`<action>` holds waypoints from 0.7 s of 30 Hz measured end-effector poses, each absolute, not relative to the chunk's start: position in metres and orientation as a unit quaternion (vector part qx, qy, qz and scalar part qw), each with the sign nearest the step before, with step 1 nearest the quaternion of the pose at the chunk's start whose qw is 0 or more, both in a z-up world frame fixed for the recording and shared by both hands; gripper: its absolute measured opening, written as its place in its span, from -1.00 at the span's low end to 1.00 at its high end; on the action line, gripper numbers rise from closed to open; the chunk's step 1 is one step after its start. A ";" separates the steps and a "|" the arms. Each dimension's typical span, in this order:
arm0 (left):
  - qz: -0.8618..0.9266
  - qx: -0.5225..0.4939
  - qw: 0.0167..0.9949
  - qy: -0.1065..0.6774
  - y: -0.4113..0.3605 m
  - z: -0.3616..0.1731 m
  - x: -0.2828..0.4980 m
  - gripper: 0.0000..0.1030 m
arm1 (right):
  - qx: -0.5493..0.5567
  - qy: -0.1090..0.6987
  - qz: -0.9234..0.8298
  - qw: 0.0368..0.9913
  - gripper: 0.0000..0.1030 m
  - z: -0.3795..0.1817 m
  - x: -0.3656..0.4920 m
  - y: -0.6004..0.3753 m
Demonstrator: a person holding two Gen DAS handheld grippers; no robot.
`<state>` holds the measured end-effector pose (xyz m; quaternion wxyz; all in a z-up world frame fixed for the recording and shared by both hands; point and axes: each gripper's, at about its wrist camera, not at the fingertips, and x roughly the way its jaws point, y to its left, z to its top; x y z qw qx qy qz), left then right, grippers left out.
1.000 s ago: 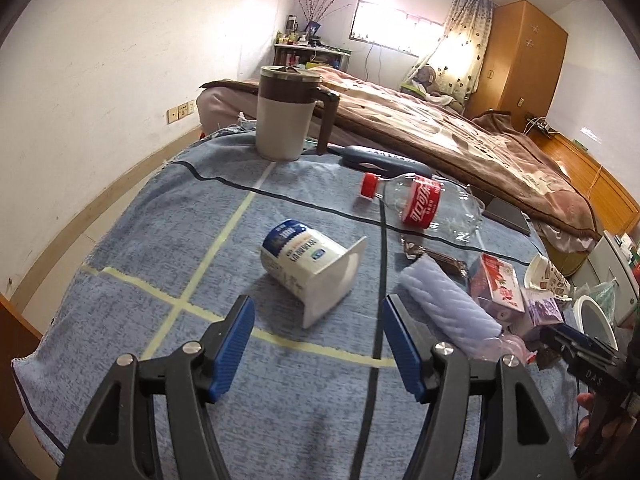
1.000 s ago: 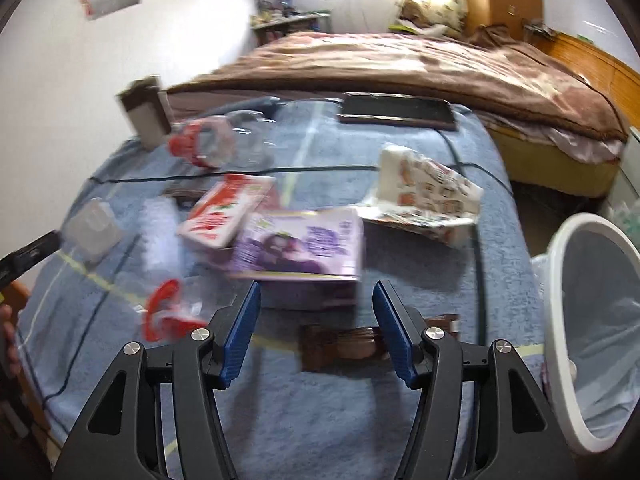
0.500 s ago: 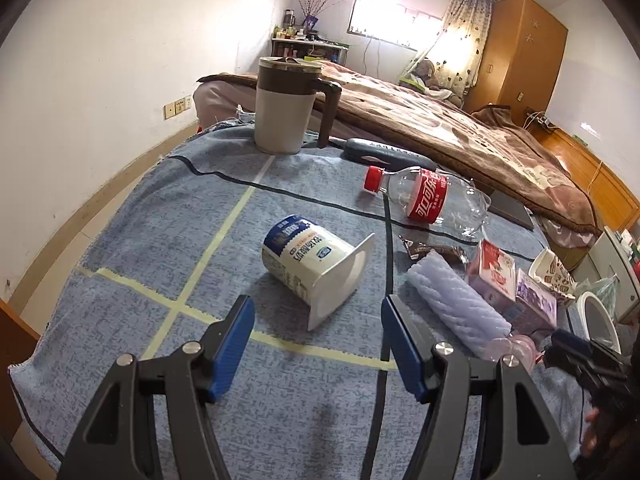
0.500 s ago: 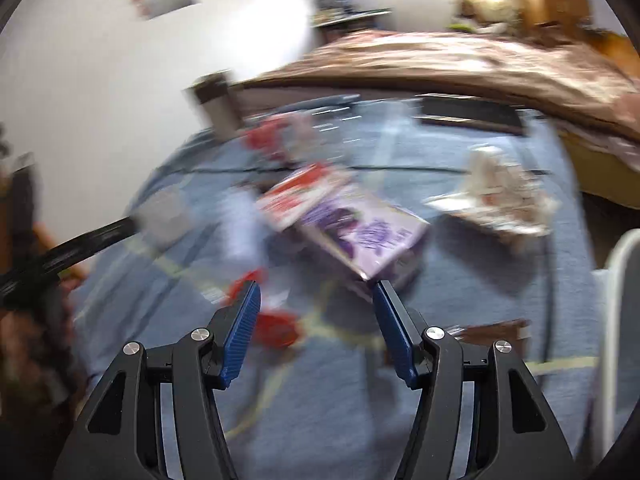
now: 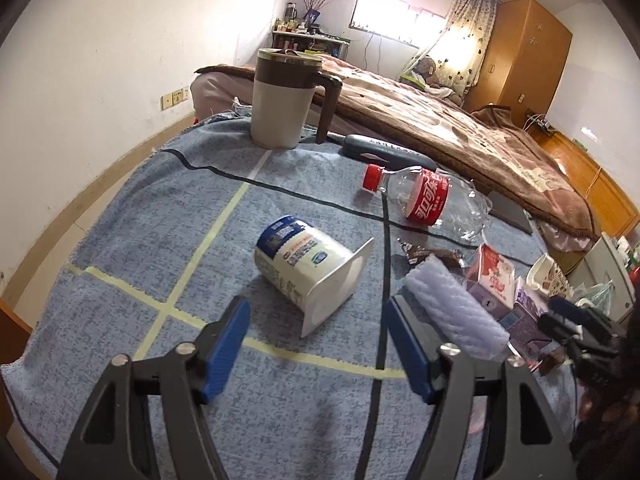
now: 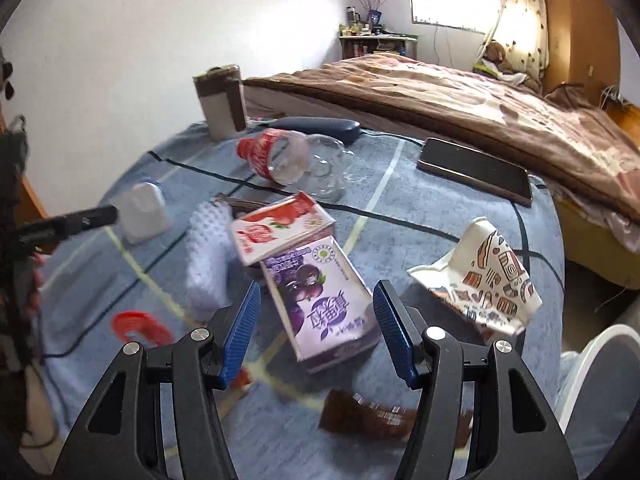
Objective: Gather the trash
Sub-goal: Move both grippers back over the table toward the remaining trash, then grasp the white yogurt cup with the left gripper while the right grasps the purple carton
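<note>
The left tongs had just been widening, nothing between them; a ribbed plastic yogurt cup lay toppled just ahead. The right tongs gaped empty around a glossy purple carton's near end, untouched.

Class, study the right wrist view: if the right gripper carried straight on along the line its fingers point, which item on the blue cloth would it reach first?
Most likely the purple juice carton, which lies directly ahead between the right gripper's open jaws. The red-and-white carton sits behind it. Depth is hard to judge in this fisheye view.
</note>
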<state>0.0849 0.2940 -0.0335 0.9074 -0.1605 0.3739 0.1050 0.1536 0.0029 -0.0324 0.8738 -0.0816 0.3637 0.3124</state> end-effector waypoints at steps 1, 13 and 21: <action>0.104 -0.163 0.906 0.376 0.294 -0.034 0.087 0.49 | -0.082 0.361 0.309 0.876 0.23 -0.034 0.156 0.002; 0.141 -0.119 0.903 0.388 0.301 -0.043 0.111 0.50 | -0.096 0.389 0.285 0.871 0.27 -0.042 0.165 -0.004; 0.153 -0.096 0.899 0.400 0.301 -0.053 0.113 -0.07 | -0.038 0.411 0.289 0.864 0.26 -0.049 0.168 -0.008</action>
